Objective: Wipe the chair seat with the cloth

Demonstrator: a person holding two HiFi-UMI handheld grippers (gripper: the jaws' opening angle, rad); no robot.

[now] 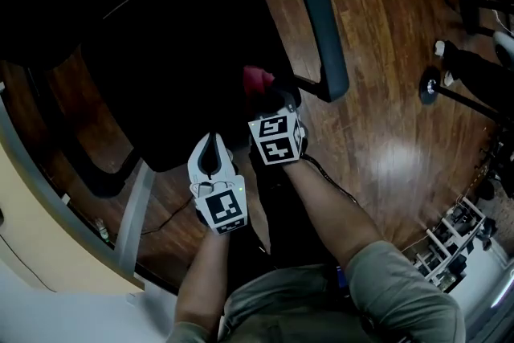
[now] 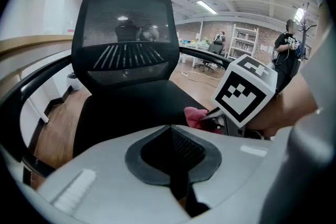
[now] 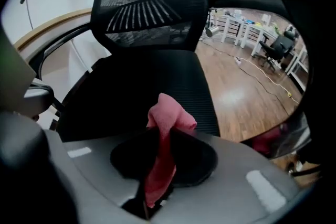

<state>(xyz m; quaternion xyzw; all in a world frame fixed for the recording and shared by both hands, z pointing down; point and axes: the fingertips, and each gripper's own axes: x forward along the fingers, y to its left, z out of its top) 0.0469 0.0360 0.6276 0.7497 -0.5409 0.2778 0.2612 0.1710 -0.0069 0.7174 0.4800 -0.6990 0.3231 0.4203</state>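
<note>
Two bare forearms (image 1: 329,205) reach down and away from the camera, each hand carrying a white gripper with a black-and-white marker cube. The right hand-held gripper (image 1: 269,96) has its jaws closed on a crumpled pink cloth (image 3: 168,118). A fold of the cloth pokes out past the jaw tips and the rest trails back between the dark pads. Seen from the head, the cloth (image 1: 257,79) sits over the front right part of the black mesh seat (image 1: 177,76) of an office chair, close to the post of the grey curved armrest (image 1: 317,12). Whether the cloth presses on the mesh cannot be told. The left hand-held gripper (image 1: 210,142) is just beside the right one, at the seat's front edge. In its own view its jaws are together with nothing between them. That view also shows the black mesh backrest (image 2: 123,34) rising behind the seat. The chair stands on a glossy brown wooden floor (image 1: 385,92).
</note>
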